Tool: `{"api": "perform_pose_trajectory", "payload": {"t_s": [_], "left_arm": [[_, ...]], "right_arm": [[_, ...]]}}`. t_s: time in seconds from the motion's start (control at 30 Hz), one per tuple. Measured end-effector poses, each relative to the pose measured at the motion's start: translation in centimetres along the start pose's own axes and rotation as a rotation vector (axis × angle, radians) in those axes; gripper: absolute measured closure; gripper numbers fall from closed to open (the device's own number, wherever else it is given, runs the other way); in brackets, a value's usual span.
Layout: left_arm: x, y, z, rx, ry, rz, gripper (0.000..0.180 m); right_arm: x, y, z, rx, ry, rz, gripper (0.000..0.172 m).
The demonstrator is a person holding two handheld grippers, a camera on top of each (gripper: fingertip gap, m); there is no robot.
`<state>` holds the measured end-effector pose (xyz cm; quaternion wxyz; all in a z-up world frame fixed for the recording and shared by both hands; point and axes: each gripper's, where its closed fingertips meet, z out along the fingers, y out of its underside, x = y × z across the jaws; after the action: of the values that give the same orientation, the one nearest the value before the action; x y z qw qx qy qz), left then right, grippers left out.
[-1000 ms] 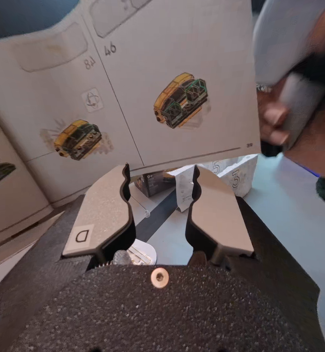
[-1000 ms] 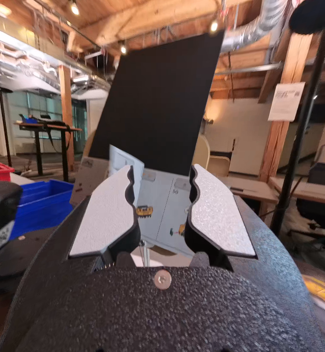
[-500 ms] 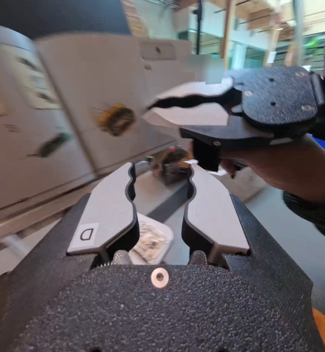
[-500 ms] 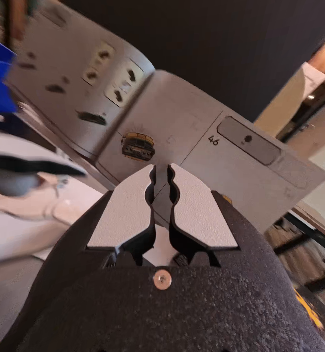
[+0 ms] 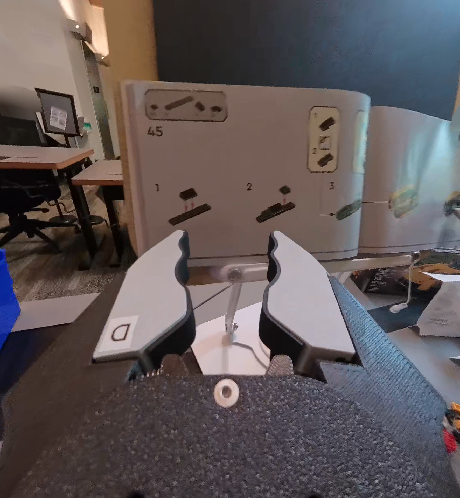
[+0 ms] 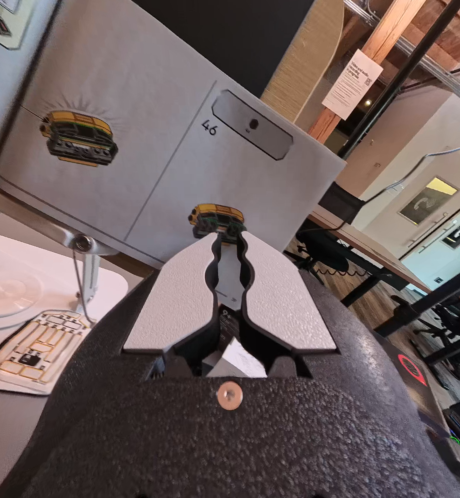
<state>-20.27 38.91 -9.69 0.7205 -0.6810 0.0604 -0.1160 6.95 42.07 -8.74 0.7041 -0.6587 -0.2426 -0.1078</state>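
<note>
Booklet (image 5: 245, 167) stands open and upright on a metal stand (image 5: 234, 275) on the surface, straight ahead of both grippers, its spread running side to side. The left hand-held gripper (image 5: 229, 239) faces the left page with fingers wide apart and nothing between them. The right hand-held gripper (image 6: 230, 237) looks nearer, at the right page's lower outer corner, its fingers a narrow slit apart and pressing on nothing. The pages carry printed step numbers and brick diagrams; a lettered sticker (image 5: 119, 332) marks one left finger.
</note>
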Motion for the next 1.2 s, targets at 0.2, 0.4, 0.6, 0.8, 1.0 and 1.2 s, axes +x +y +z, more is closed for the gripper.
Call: {"api": "perform_pose_trajectory", "payload": {"t_s": [0.2,0.4,0.6,0.8,1.0,1.2], "left_arm": [[-1.9,-0.4,-0.5,0.006,-0.102,0.062,0.151],[-2.5,-1.5,-1.2,0.026,-0.142,0.085,0.18],[-2.5,-1.4,-1.1,0.021,-0.145,0.074,0.18],[-2.2,-1.2,-1.1,0.015,-0.141,0.075,0.18],[-1.9,-0.9,-0.9,0.01,-0.144,0.081,0.18],[-0.3,-1.0,-1.1,0.019,-0.134,0.09,0.18]], "right_arm": [[1.0,0.6,-1.8,-0.007,-0.017,-0.013,0.163],[0.5,-0.1,-6.7,0.024,-0.121,0.02,0.167],[-0.9,0.7,-13.1,0.014,-0.267,0.131,0.169],[-2.8,2.4,-18.1,-0.033,-0.372,0.281,0.17],[-5.8,3.9,-22.0,-0.038,-0.451,0.27,0.17],[-6.5,4.2,-22.3,-0.006,-0.45,0.283,0.17]]}}
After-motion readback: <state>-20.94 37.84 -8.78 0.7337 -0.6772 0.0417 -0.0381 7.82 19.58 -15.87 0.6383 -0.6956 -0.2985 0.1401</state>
